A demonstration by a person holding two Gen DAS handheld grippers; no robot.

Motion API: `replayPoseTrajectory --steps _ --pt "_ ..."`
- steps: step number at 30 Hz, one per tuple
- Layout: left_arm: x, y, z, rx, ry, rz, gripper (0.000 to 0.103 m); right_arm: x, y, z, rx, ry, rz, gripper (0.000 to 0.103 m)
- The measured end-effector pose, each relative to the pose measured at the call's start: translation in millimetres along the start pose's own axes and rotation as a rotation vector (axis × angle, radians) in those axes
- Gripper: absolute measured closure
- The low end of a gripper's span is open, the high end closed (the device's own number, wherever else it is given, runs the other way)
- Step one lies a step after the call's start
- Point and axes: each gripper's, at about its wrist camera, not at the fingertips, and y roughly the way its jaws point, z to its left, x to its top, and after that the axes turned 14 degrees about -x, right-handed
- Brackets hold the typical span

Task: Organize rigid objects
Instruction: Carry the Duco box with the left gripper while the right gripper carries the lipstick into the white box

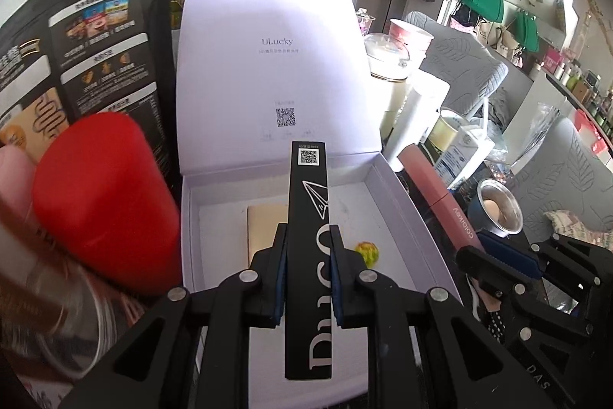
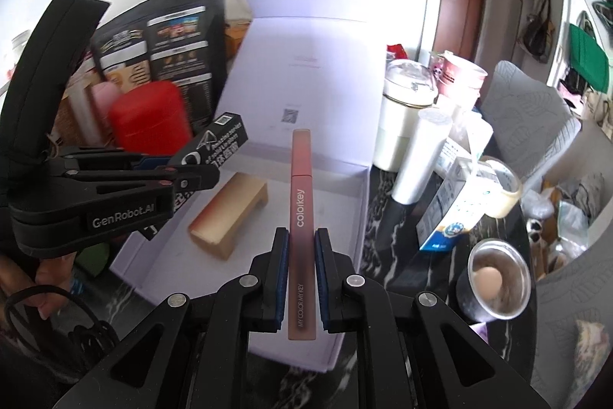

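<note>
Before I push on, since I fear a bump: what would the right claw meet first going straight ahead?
Probably the floor of the open white box. The right claw holds a pink tube aimed down into it; depth is unclear.

Reading "ULucky" on the open lid (image 1: 279, 64) of the white box, a QR code printed lower down. Showing a QR sticker, a paper-plane logo and large white letters, partly hidden, on the black carton (image 1: 308, 255). Reading "colorkey" and "MY COLOR MY KEY" on the pink tube (image 2: 302, 236). Reading "GenRobot.AI" on the left gripper (image 2: 126, 213). Black bag (image 2: 176, 37) print staying too small to read.
</note>
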Motion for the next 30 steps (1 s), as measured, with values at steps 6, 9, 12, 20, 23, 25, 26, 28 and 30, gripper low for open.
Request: replayPoseTrajectory --steps 6,9,12,20,23,25,26,28,30 --pt "12.3 17.2 8.8 0.030 0.012 0.020 0.085 9.7 20.0 -7.7 -0.012 0.040 0.020 0.090" --pt "12.5 24.4 12.5 0.045 0.018 0.037 0.085 11.1 29.9 -8.4 -0.019 0.057 0.031 0.090" --pt "10.6 32.9 17.4 0.056 0.017 0.062 0.085 8.4 41.0 -8.6 -0.022 0.079 0.048 0.090" --pt "4.3 48.7 24.0 0.065 0.011 0.112 0.085 -1.4 65.5 -2.8 -0.003 0.071 0.120 0.090" --pt "2.3 52.9 27.4 0.073 0.004 0.129 0.085 -3.6 70.1 1.6 -0.007 0.064 0.126 0.090" --pt "1.2 57.3 29.6 0.077 -0.002 0.144 0.085 -4.8 72.7 3.9 -0.015 0.053 0.130 0.090" --pt "0.2 59.8 30.5 0.079 -0.005 0.154 0.085 -5.6 73.8 4.7 -0.017 0.049 0.134 0.090" --pt "-1.3 64.8 31.1 0.082 -0.007 0.170 0.085 -7.6 76.2 7.4 -0.020 0.039 0.142 0.090" --pt "-2.5 68.0 31.9 0.079 -0.013 0.181 0.085 -9.9 79.0 10.6 -0.024 0.025 0.152 0.090"
